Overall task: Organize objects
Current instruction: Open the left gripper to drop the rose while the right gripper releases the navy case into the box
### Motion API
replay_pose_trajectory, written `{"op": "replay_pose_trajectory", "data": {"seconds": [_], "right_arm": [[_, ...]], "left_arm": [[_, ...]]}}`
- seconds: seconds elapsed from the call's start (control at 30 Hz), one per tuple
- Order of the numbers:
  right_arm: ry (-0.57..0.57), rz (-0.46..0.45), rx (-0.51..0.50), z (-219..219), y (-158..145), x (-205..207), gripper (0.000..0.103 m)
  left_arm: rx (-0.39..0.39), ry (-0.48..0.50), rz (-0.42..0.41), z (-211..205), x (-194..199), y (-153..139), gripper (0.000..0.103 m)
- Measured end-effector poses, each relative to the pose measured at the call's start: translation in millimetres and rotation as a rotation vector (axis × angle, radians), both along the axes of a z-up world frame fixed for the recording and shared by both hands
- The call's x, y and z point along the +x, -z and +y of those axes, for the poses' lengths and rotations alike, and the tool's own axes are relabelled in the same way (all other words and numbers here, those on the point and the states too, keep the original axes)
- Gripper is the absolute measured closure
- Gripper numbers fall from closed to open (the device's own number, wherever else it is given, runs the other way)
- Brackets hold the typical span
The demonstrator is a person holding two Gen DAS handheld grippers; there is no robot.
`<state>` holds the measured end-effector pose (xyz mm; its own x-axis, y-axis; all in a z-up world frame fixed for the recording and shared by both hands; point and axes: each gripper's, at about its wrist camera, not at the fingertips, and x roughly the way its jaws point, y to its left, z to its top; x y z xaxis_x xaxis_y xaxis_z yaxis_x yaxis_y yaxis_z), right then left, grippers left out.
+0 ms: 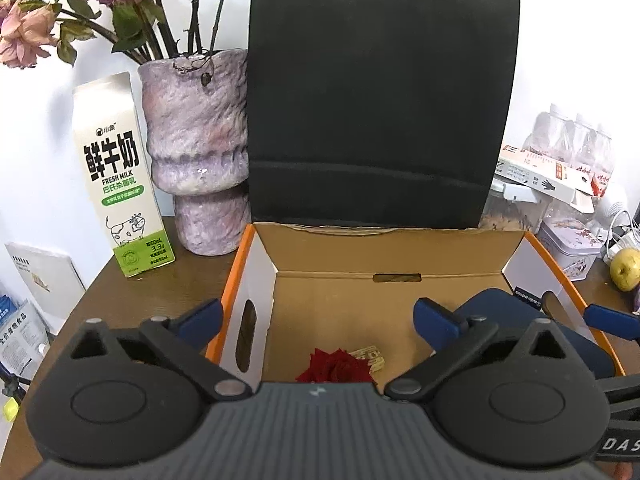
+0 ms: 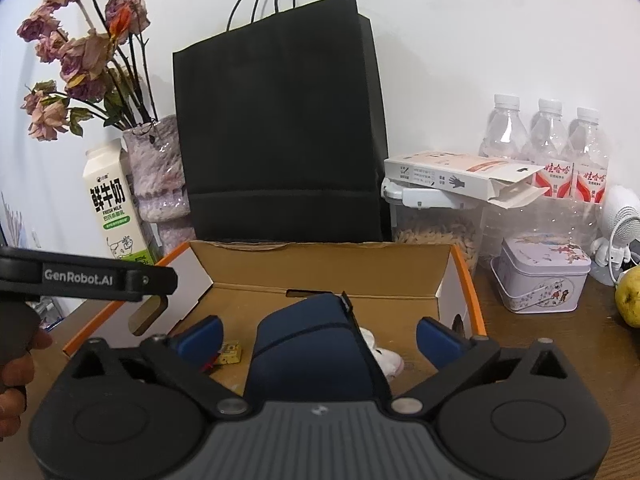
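An open cardboard box [image 1: 384, 252] with orange edges stands on the brown table; it also shows in the right wrist view [image 2: 320, 264]. Inside lie a red rose head [image 1: 335, 367], a small yellow item [image 1: 370, 356], a dark blue pouch [image 2: 316, 344] and a white soft thing [image 2: 386, 356]. My left gripper [image 1: 316, 314] is open over the box's left part, holding nothing. My right gripper [image 2: 318, 334] is open, its blue pads either side of the blue pouch, not closed on it.
A black paper bag [image 1: 376, 112] stands behind the box. A milk carton [image 1: 120, 184] and a purple vase [image 1: 196, 148] with dried flowers are at the left. Water bottles [image 2: 548, 148], a glove box [image 2: 452, 172], a tin [image 2: 540, 276] and a yellow-green fruit [image 2: 628, 296] are at the right.
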<state>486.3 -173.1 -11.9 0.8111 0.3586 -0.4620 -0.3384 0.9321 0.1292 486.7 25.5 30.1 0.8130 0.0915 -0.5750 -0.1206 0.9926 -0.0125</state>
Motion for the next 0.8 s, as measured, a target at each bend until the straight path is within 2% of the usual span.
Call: {"op": "replay_pose_trajectory", "data": {"seconds": [0.43,0.8], "right_arm": [[-0.002,-0.026,-0.003,-3,-10,-18,0.0],[0.005,-0.042,-0.006,-13,-18,-58,0.0]], "left_arm": [[-0.016,0.005,-0.018,1,-17,-12,0.0],[-0.026,0.023,-0.029,0,-55,-27,0.0]]}}
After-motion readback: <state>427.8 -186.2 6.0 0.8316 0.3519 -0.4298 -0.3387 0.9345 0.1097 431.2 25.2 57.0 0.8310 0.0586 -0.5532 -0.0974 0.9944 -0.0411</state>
